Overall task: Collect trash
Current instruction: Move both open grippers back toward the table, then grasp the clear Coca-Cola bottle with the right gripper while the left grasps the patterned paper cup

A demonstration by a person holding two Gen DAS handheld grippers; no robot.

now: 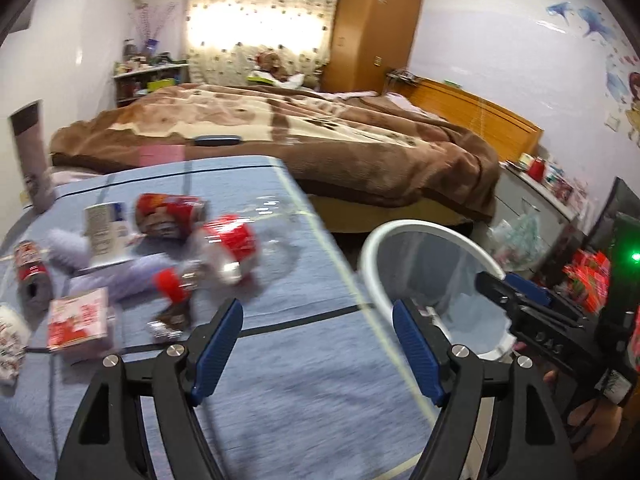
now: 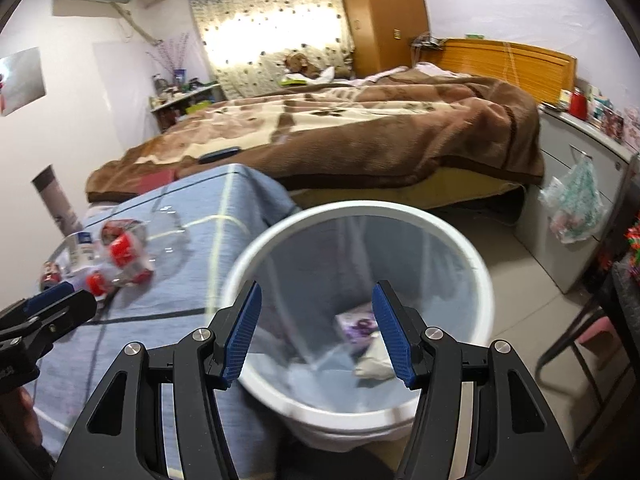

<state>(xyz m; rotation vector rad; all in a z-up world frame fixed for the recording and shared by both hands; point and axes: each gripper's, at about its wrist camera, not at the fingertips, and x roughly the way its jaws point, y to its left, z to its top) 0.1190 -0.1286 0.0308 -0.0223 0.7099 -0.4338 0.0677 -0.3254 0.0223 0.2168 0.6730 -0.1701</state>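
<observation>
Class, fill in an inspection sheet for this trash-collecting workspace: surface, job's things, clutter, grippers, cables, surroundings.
Surface: blue cloth-covered table, striped.
Job's things: white bin beside the table, a purple packet inside; plastic bottle, red wrapper and red-white packet on the table.
Clutter: white cup, red can.
Grippers: left gripper open, empty, above the table edge; right gripper open, empty, above the bin.
Cables: nothing seen.
Surroundings: bed with brown blanket, wooden wardrobe.
</observation>
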